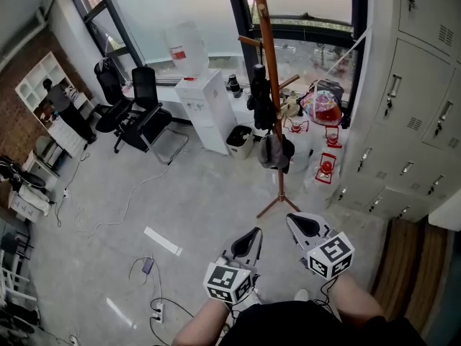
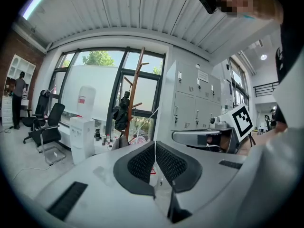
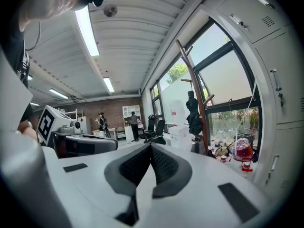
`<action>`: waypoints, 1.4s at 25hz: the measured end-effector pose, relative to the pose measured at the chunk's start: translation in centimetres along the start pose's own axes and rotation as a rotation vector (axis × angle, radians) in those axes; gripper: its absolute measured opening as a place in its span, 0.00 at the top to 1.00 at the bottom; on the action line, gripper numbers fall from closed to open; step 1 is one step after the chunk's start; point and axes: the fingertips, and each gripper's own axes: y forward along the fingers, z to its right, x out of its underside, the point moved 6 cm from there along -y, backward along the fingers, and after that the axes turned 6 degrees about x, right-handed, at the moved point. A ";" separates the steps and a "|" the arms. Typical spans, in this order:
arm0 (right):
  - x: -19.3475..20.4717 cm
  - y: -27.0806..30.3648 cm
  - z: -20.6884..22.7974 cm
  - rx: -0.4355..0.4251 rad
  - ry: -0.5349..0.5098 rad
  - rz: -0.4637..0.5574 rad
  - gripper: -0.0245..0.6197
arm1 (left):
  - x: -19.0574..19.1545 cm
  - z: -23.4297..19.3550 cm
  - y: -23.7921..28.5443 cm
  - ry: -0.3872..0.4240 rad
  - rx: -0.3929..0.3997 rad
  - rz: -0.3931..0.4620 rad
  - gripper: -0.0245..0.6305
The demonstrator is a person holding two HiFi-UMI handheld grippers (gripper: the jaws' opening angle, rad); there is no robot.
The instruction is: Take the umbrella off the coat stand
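Umbrella (image 1: 261, 96) well beyond right tool (image 1: 297, 222)

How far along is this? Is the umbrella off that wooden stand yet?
Nothing looks done yet: the black folded umbrella hangs on the tall brown wooden coat stand. In hand: nothing; the left hand-held gripper and right hand-held gripper are shut, empty and well short of the stand. Still to do: approach, grip the umbrella, lift it off.

White water dispenser (image 1: 205, 107) at the window, two black office chairs (image 1: 137, 114) left of it. Grey lockers (image 1: 418, 114) on the right wall, small red items (image 1: 325, 169) on the floor (image 1: 216, 200) beside them. Power strip (image 1: 157, 311) lower left.
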 end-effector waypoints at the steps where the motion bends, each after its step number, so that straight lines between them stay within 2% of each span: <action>1: 0.0 0.2 -0.2 0.001 -0.001 -0.001 0.88 | 0.0 -0.3 -0.1 -0.003 0.001 0.001 0.93; 16: -0.9 6.7 -5.1 0.004 -0.026 -0.024 0.88 | -0.3 -7.6 -3.9 -0.041 0.008 0.033 0.93; 26: -1.2 11.2 -9.3 0.033 -0.019 -0.013 0.88 | -0.5 -13.1 -7.2 -0.037 0.036 0.025 0.93; 35: -1.4 13.0 -10.8 0.054 -0.016 -0.016 0.88 | -0.7 -15.5 -8.2 -0.046 0.056 0.024 0.93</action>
